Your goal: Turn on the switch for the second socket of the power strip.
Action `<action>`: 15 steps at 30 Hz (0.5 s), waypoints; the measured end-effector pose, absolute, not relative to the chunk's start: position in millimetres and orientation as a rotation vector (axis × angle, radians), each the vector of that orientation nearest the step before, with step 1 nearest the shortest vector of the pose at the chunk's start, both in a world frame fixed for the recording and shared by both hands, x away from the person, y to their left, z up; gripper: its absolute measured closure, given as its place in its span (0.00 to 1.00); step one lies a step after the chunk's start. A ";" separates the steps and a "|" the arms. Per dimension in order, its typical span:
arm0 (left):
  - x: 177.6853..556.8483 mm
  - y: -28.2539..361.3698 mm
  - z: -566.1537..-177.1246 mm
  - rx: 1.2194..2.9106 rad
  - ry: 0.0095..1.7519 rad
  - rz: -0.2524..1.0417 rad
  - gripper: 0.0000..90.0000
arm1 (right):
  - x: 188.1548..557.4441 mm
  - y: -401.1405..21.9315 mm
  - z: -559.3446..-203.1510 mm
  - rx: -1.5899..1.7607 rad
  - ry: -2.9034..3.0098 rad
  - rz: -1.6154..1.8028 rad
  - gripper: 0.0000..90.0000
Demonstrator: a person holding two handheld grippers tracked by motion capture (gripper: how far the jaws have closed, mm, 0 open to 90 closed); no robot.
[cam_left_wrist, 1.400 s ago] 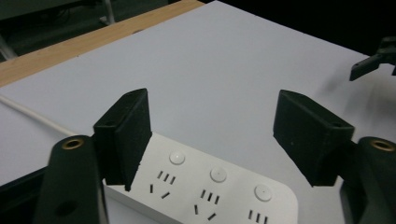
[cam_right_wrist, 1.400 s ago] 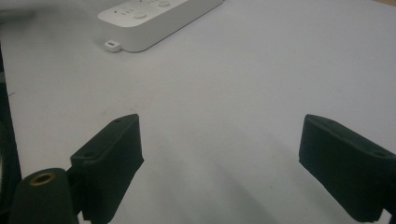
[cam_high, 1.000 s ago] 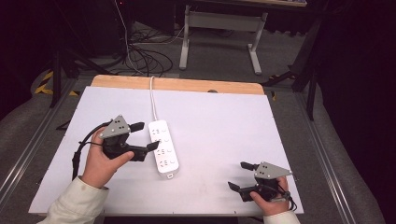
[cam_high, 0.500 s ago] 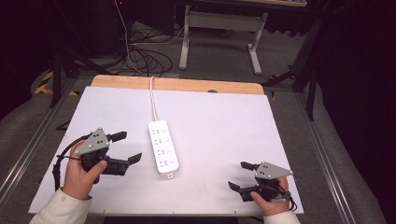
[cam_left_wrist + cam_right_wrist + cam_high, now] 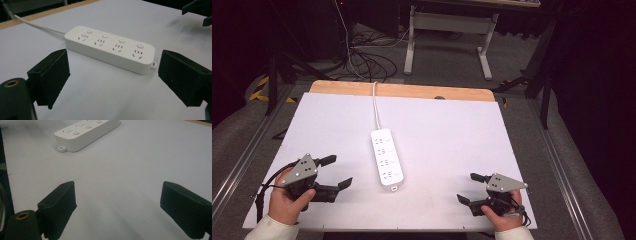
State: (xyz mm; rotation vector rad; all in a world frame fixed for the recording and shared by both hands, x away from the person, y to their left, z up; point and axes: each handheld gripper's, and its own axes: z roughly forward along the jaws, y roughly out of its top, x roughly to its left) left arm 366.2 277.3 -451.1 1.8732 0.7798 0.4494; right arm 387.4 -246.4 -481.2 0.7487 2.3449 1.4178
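Near the desk's (image 5: 452, 120) front left corner, the left gripper (image 5: 334, 172) sits low over the white surface with its jaws spread wide and nothing between them; they have just been opening, and they face the power strip (image 5: 386, 159) from its left side. In the left gripper view the strip (image 5: 110, 47) lies across the gap ahead, well clear of both jaws.

To take it well, I judge the left gripper should close across the strip's short width, near the middle of its length, so the body does not swing when lifted, keeping the pads off the round switches on top.

The strip lies flat at the middle of the desk, socket face up, its long axis running from the far edge toward the front edge, slightly slanted. Its cable (image 5: 374, 102) leaves the far end and goes over the far edge; the small tab end points at the front edge.

Near the front right corner, the right gripper (image 5: 471, 188) rests with jaws also wide apart and empty, well apart from the strip.
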 end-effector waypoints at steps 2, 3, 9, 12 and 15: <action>363.9 282.1 -456.6 1.850 0.802 0.427 0.12 | 387.3 -246.4 -481.1 0.748 2.345 1.418 0.15; 363.3 285.4 -458.6 1.846 0.804 0.421 0.12 | 387.3 -246.5 -481.1 0.748 2.345 1.418 0.15; 358.2 300.0 -468.5 1.850 0.789 0.437 0.11 | 387.2 -246.5 -480.9 0.747 2.345 1.414 0.15; 354.1 303.4 -472.4 1.862 0.789 0.449 0.11 | 387.1 -246.7 -481.1 0.748 2.344 1.415 0.15; 351.4 305.3 -476.6 1.867 0.799 0.446 0.10 | 387.3 -246.7 -481.3 0.749 2.343 1.417 0.15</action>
